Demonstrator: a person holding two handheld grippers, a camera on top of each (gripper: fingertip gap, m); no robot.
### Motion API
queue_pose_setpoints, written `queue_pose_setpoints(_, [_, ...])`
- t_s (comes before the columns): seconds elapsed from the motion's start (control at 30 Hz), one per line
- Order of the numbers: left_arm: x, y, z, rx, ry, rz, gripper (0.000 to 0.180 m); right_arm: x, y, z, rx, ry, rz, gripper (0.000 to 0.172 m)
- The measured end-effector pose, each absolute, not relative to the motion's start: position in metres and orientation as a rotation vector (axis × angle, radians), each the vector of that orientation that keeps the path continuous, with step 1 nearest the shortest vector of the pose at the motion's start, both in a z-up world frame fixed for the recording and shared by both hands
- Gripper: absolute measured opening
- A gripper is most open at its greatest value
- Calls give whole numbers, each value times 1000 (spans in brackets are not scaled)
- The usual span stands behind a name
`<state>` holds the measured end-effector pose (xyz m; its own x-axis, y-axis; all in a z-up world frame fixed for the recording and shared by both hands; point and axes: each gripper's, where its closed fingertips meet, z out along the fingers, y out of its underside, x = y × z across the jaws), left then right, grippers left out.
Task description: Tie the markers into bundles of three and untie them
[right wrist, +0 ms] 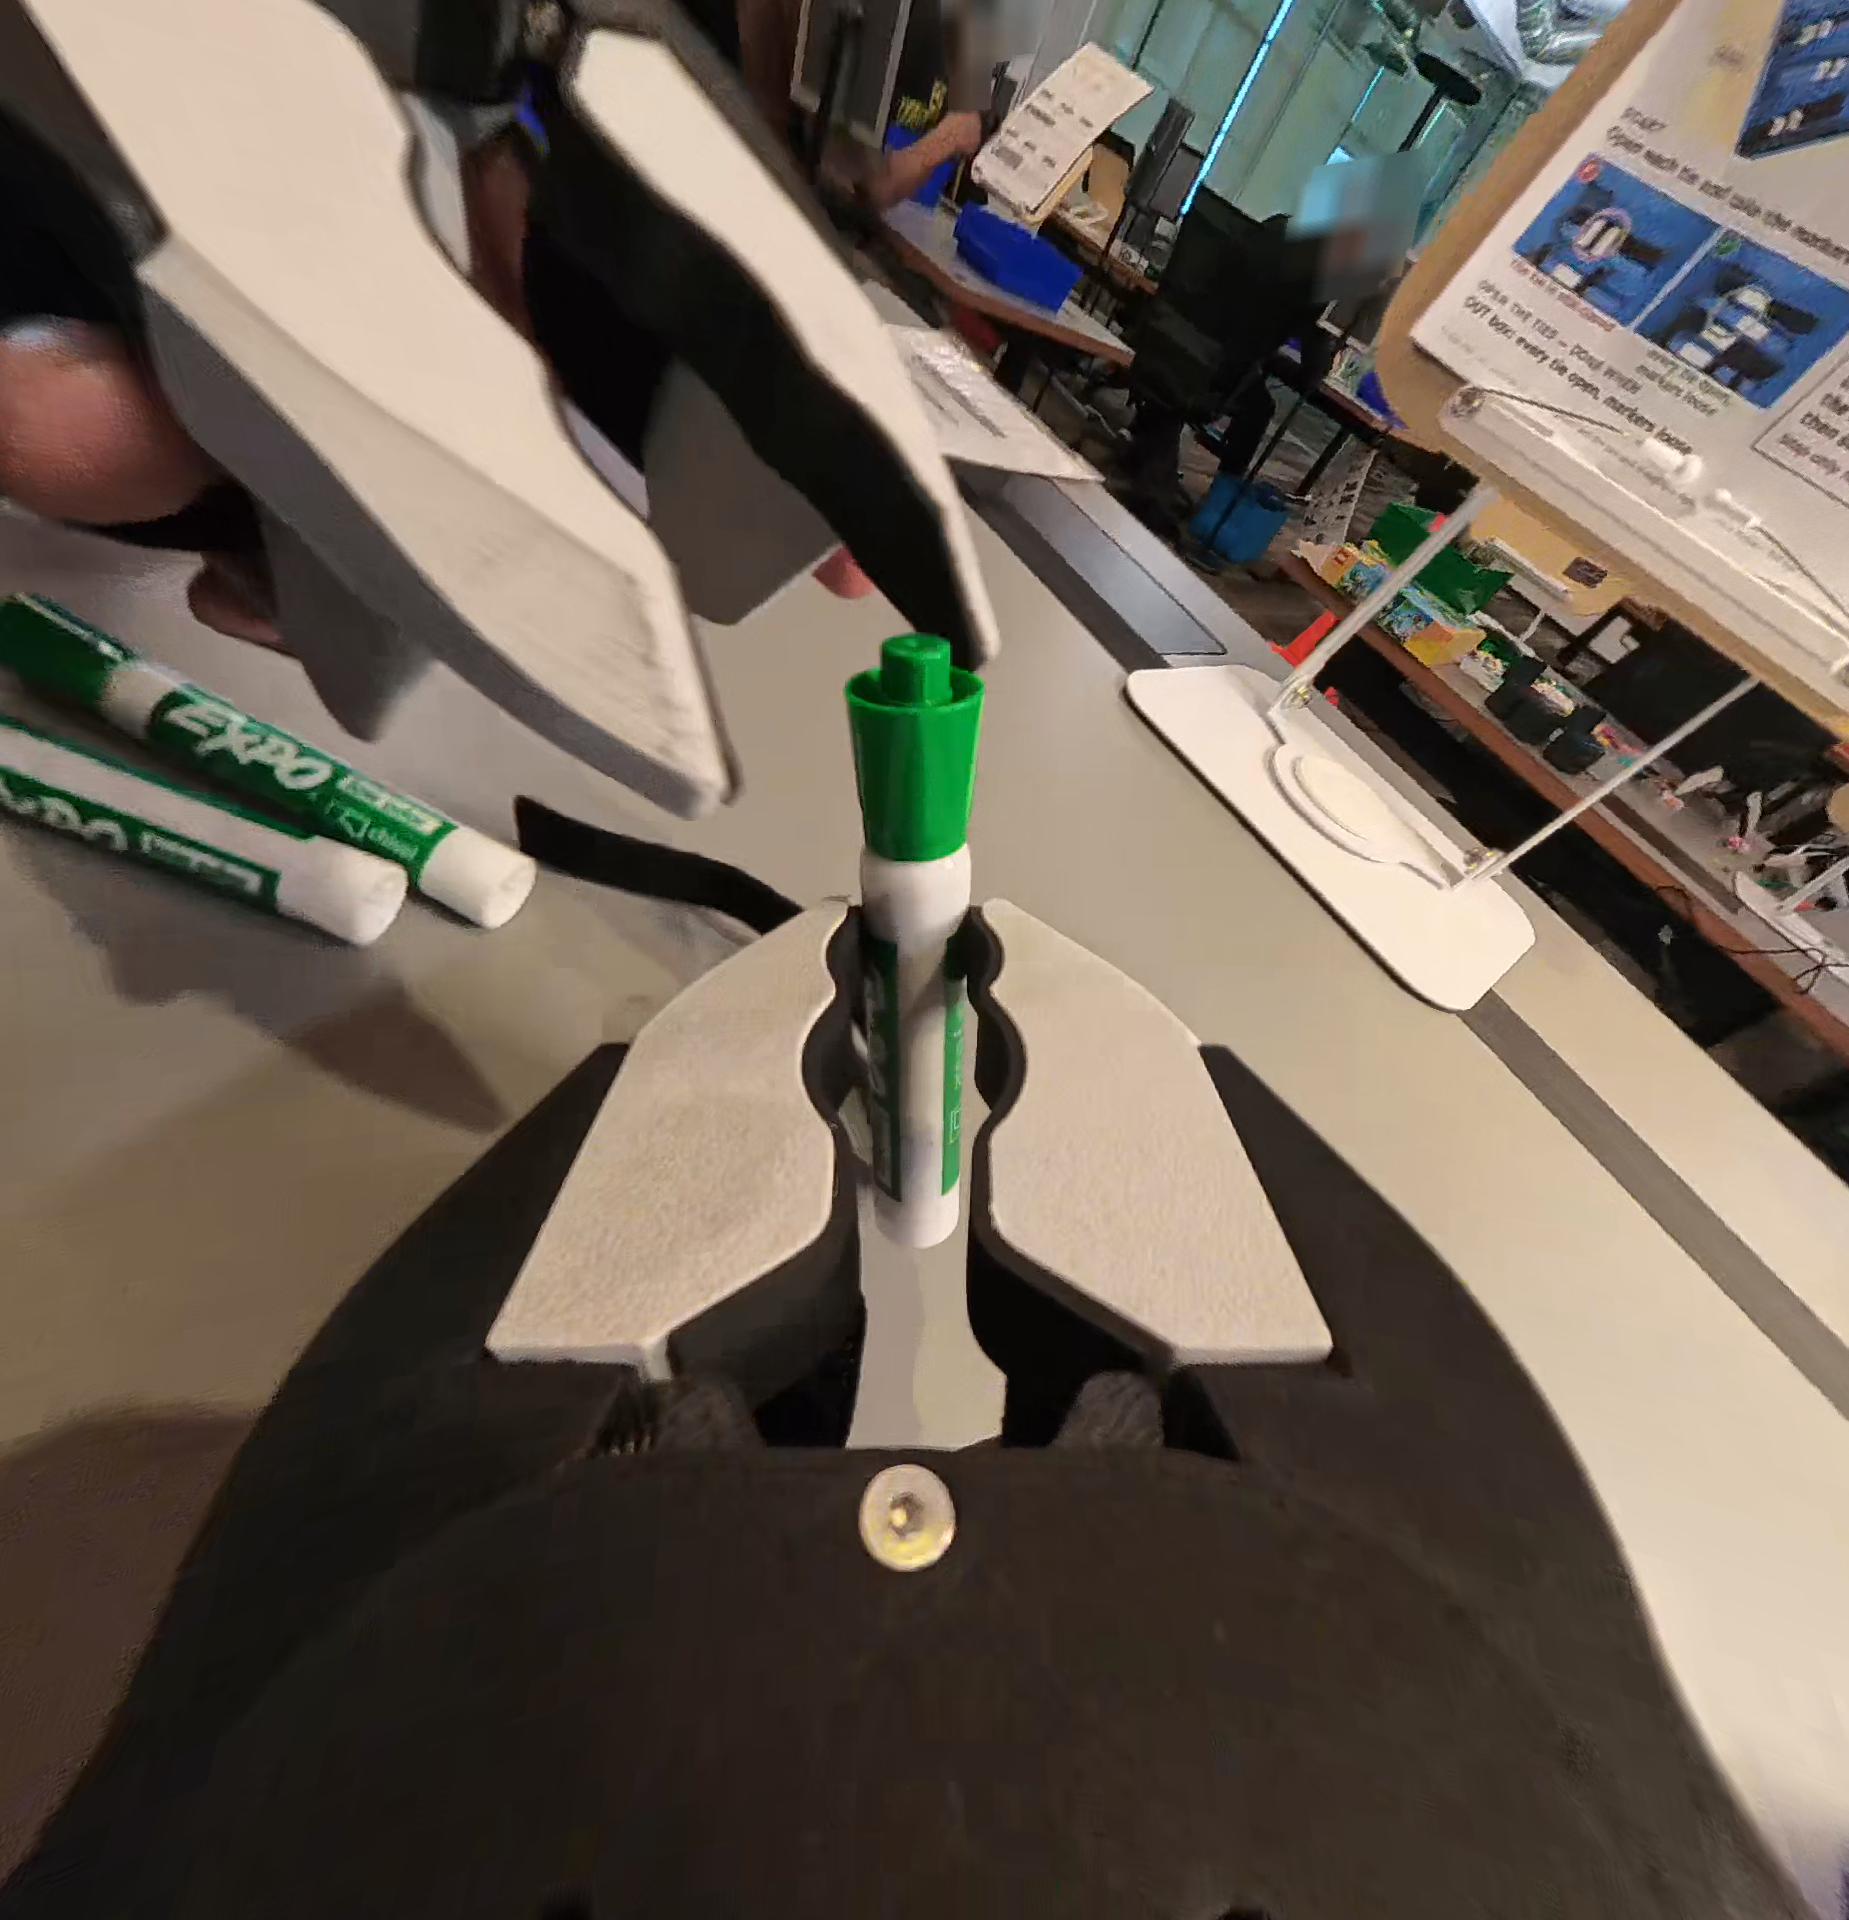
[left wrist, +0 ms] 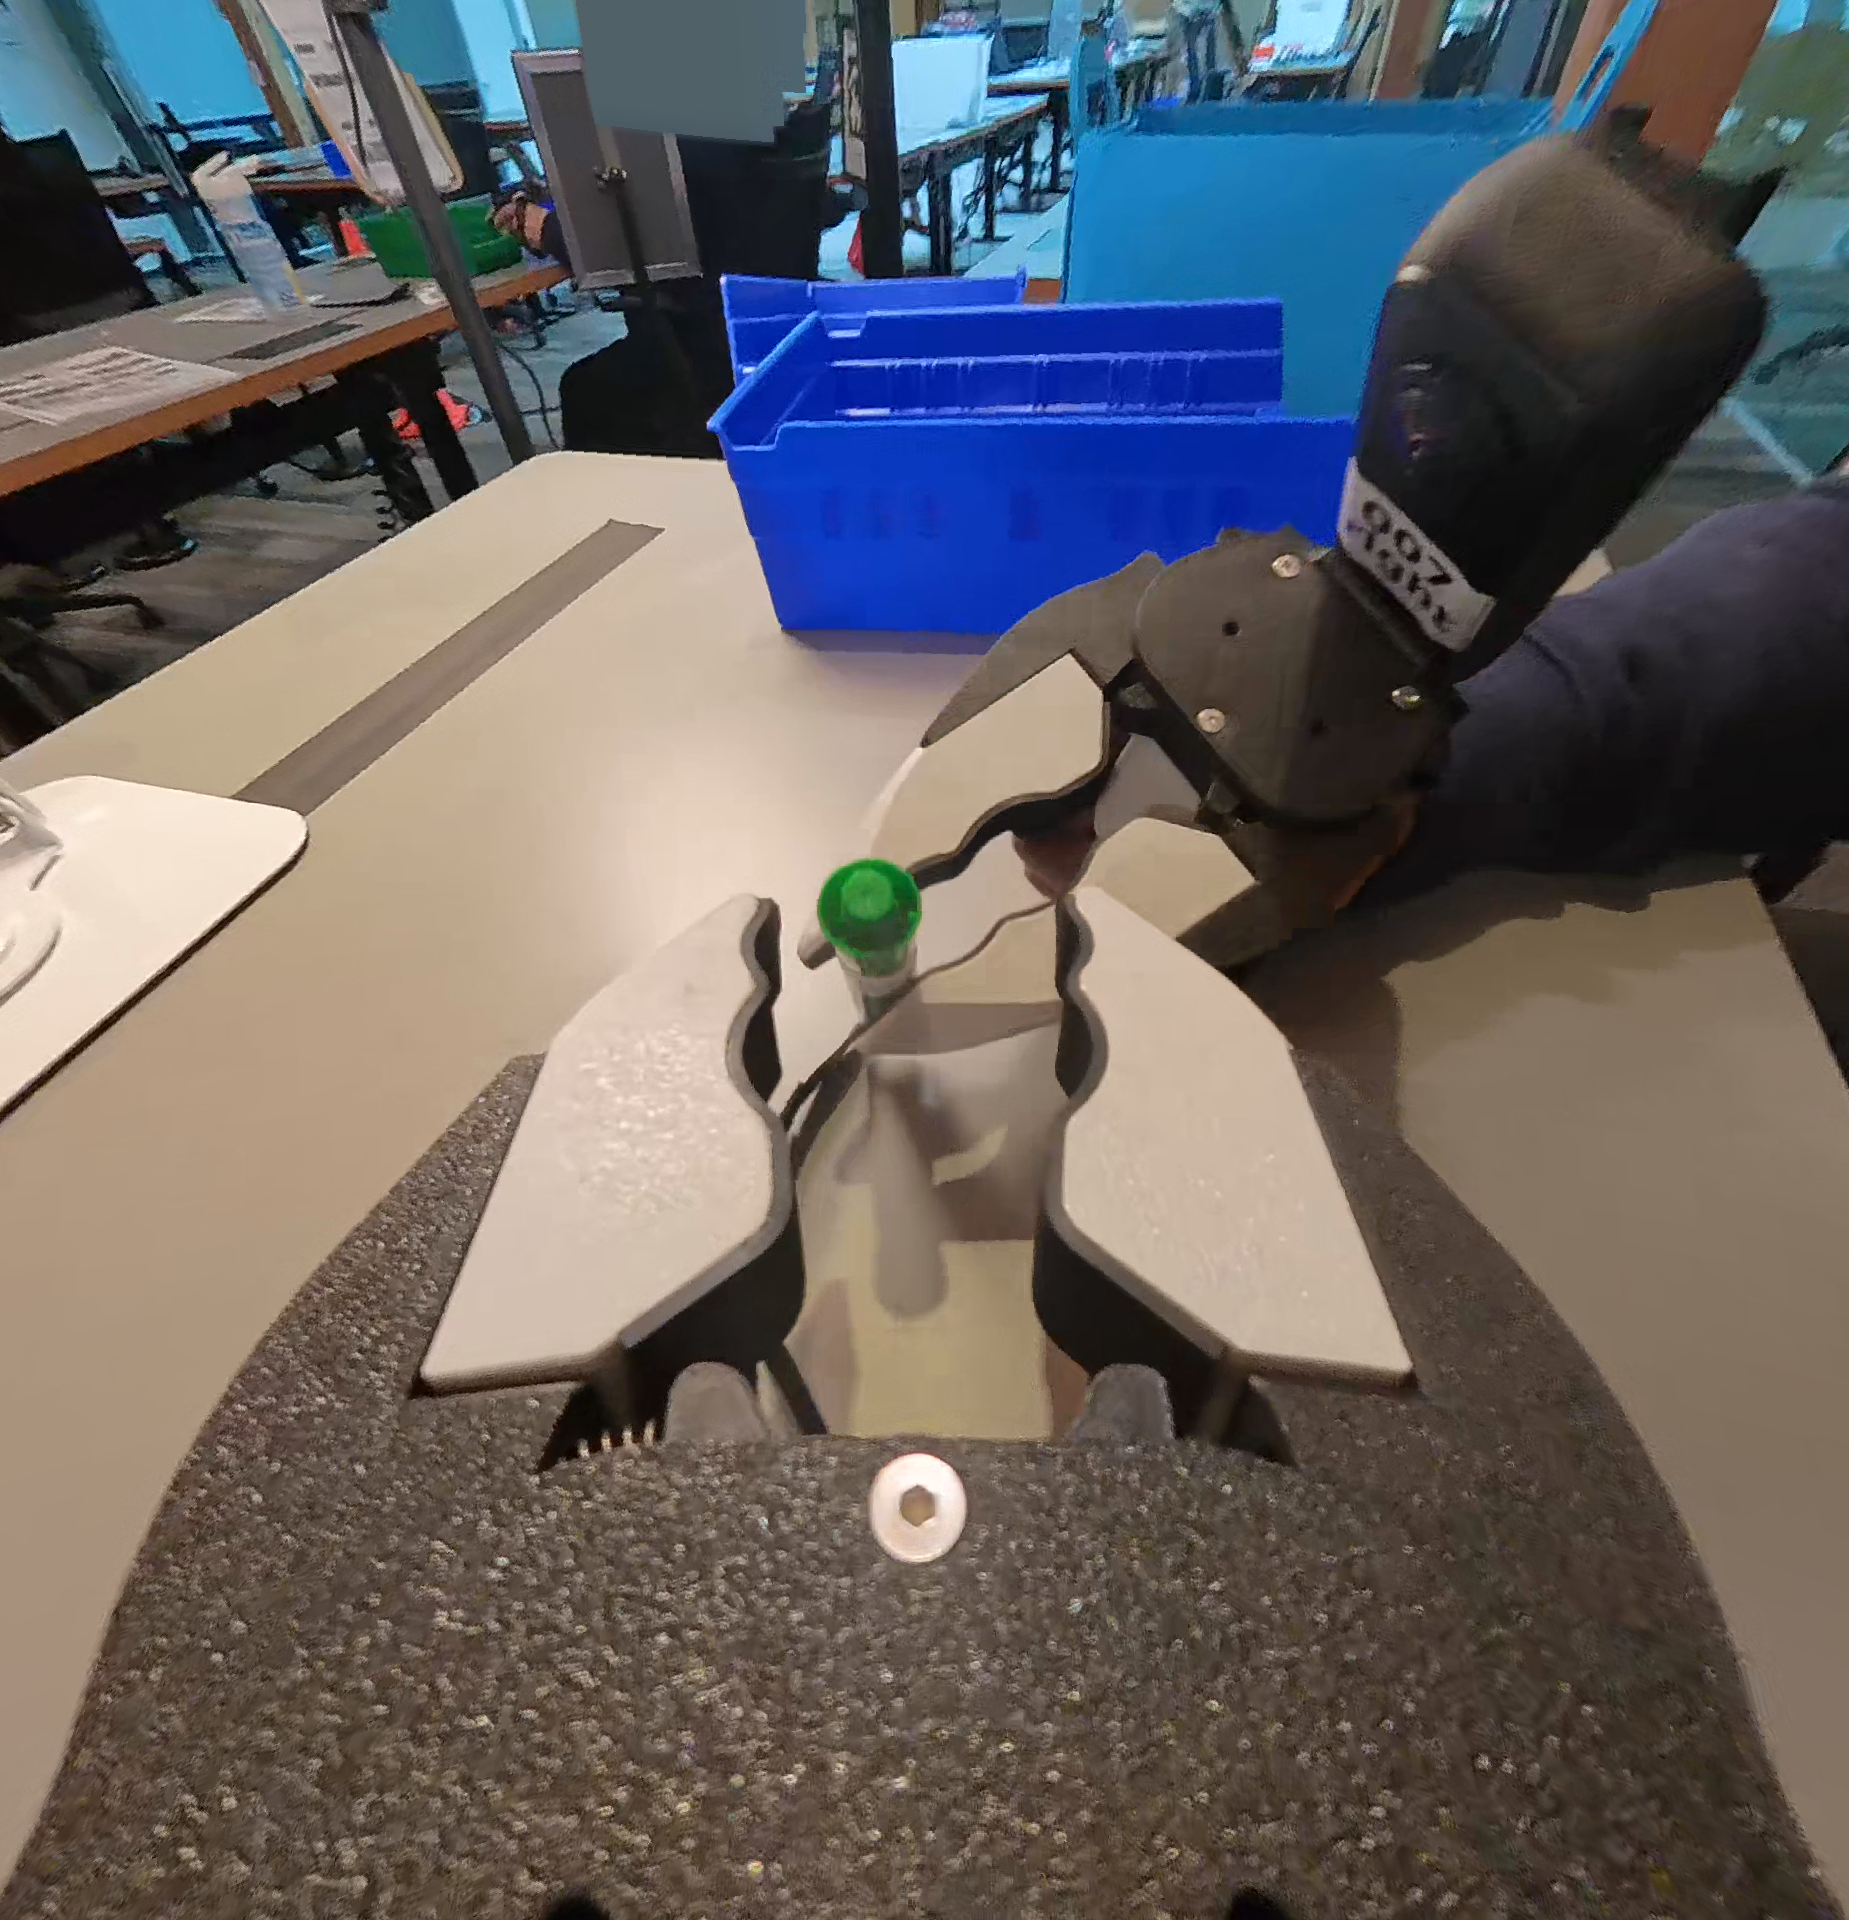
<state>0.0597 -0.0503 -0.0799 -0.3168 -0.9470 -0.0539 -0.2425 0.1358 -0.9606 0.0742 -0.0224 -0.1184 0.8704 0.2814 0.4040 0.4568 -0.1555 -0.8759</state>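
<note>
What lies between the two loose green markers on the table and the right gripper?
In the right wrist view, a black strap lies on the table between the two loose markers and the right gripper, which clamps a third green marker.

The marker (right wrist: 912,935) sits lengthwise between the right gripper (right wrist: 915,914) pads, which press on its barrel. The left gripper (right wrist: 847,717), spread apart, hangs over its cap end. Two markers (right wrist: 224,790) lie side by side on the table (right wrist: 1159,831), left of it; a strap (right wrist: 629,862) lies between. The bin (left wrist: 1003,499) stands at the table's far edge.

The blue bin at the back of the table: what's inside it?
The blue bin shows only ribbed inner walls from the left wrist view. Its front wall hides the floor, so any contents cannot be seen.
</note>
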Motion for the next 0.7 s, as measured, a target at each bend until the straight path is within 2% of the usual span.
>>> queue_pose_setpoints(0.1, [61,-53,-88,-1170,1711,-1169,47,66,-23,-127,-1766,-652,-239,19])
queue_pose_setpoints(0.23, [61,-52,-90,-1184,1695,-1155,20,62,-24,-130,-1763,-702,-313,18])
queue_pose_setpoints(0.3, [61,-50,-90,-1177,1684,-1146,13,62,-24,-129,-1759,-706,-328,19])
queue_pose_setpoints(0.57, [60,-48,-96,-1116,1743,-997,20,64,-24,-131,-1762,-721,-360,19])
queue_pose_setpoints(0.7, [58,-46,-102,-1074,1810,-891,30,65,-25,-131,-1756,-729,-374,19])
